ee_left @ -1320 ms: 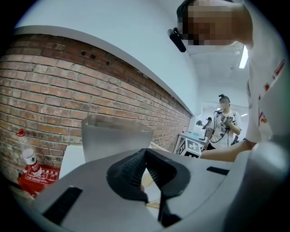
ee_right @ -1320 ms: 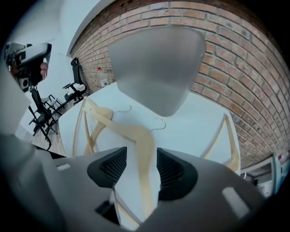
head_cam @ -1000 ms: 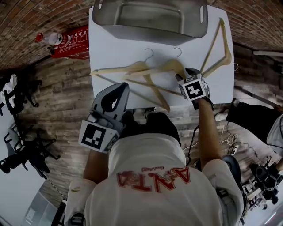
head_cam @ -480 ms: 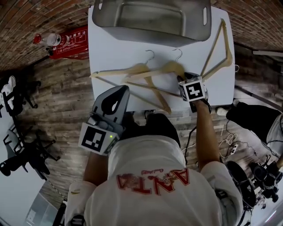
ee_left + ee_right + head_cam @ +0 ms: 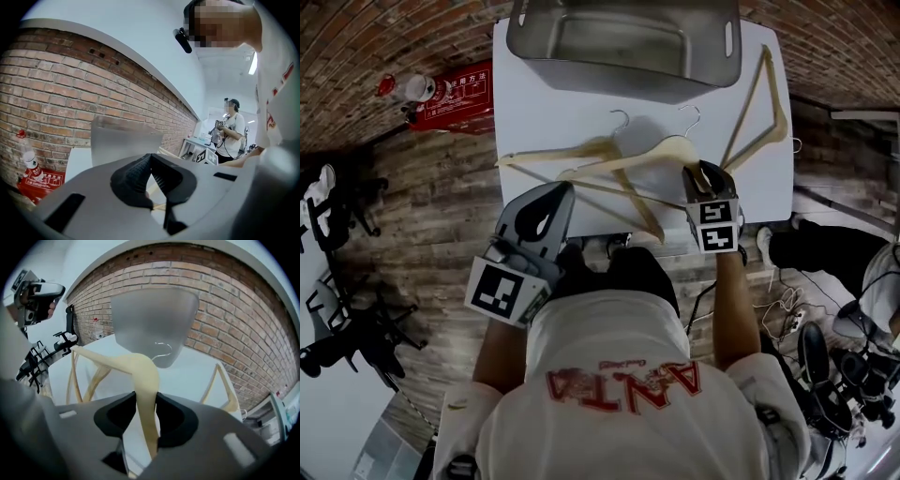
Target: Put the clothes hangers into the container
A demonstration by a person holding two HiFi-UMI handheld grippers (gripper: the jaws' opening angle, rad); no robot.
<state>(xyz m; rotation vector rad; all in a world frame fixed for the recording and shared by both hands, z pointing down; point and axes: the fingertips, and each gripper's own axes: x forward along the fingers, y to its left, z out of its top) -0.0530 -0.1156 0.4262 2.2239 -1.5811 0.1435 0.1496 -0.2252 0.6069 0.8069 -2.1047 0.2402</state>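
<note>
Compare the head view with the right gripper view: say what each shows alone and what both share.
Head view only: the left tongs and the person's shirt. Right gripper view only: the right tongs closing, pads against the arm of a wooden hanger. Both: the metal container, the white table and another hanger lying to the right.

Table (image 5: 546, 111): bare strip between container (image 5: 619, 82) front wall and hanger hooks; you can pass sideways there. Container mouth open upward, entry from above free. Left hanger (image 5: 586, 150) and middle hanger (image 5: 670, 150), the 2 crossed, span table middle, blocking low reach from your side. Right hanger (image 5: 766, 98) lies along right edge beside container's end; gap to crossed pair narrow. Red box (image 5: 455, 89) on floor, well left.
</note>
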